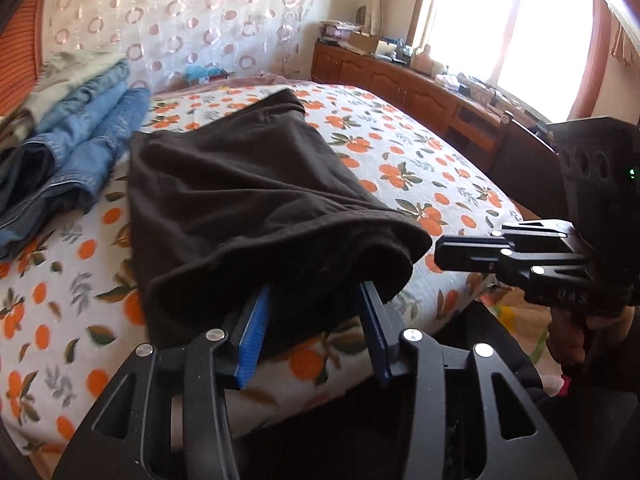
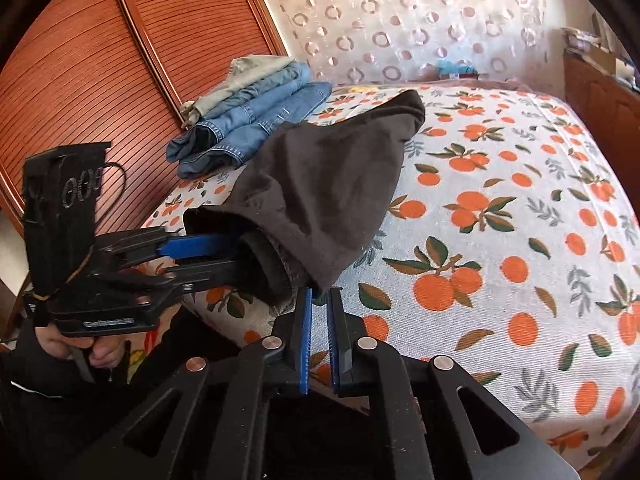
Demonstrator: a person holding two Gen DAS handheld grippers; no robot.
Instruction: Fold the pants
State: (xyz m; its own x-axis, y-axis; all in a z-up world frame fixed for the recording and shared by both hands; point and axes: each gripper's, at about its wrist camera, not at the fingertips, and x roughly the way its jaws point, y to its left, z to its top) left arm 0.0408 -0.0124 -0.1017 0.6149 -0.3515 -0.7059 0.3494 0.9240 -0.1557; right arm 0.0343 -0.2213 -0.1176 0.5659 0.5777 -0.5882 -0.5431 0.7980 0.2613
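Left wrist: my left gripper [image 1: 316,304] stands half open, fingertips tucked under the near fold of the dark pants [image 1: 248,196], gripping nothing I can see; pants lie on the orange-print bedspread [image 1: 420,168], right of the jeans stack [image 1: 76,136] | Right wrist: my right gripper [image 2: 320,300] is nearly closed, pinching the pants' [image 2: 328,184] near hem.

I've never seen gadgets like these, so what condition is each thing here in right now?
Dark pants: folded over, near end lifted off the bed.
Left gripper: jaws apart, fingers under the near fold.
Right gripper: nearly shut, pinching the pants' corner.
Jeans pile: folded and stacked at the bed's far side.
Bedspread: spread flat.
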